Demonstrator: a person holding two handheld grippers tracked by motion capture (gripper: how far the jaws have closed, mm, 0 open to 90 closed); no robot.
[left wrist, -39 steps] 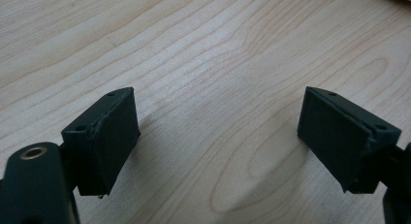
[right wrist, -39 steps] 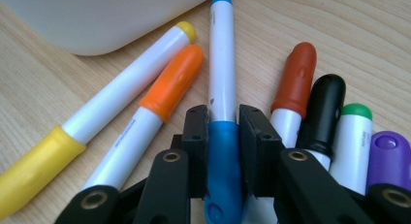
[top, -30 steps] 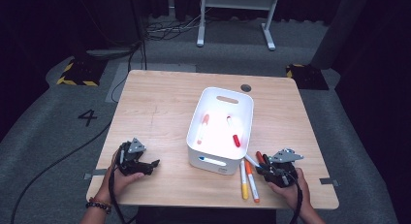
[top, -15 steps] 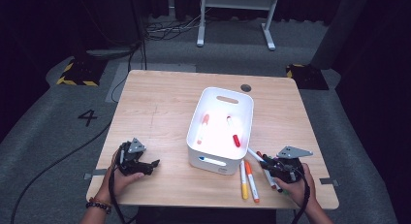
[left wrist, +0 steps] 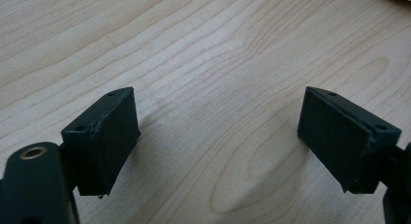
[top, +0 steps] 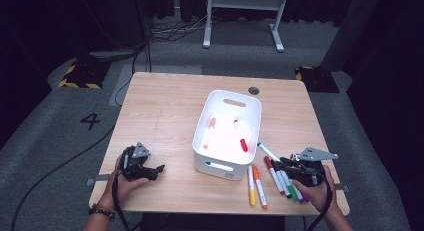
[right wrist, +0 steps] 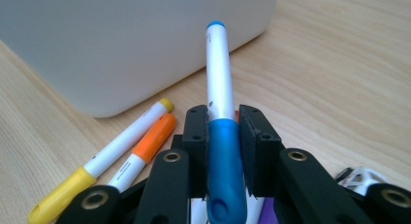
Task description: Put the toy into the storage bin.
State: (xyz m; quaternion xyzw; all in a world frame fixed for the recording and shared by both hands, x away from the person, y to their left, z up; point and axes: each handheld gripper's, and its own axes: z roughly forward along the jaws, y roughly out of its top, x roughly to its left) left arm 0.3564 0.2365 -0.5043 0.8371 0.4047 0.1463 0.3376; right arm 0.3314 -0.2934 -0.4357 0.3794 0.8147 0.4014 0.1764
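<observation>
The table carries a white bin near its middle, with a few markers already lying inside. To the right of the bin's near corner, loose markers lie side by side: a yellow marker, an orange marker and several more under the right hand. The right gripper has its jaws clamped narrow on a blue marker, gripping the blue cap end while the long white barrel sticks out toward the bin. That grip looks far off the marker's middle, so the barrel could swing or slip, or its tip could catch the bin wall instead of clearing the rim. The left gripper rests at the near left, jaws wide and empty over bare wood, too far off to steady the bin if it gets nudged.
</observation>
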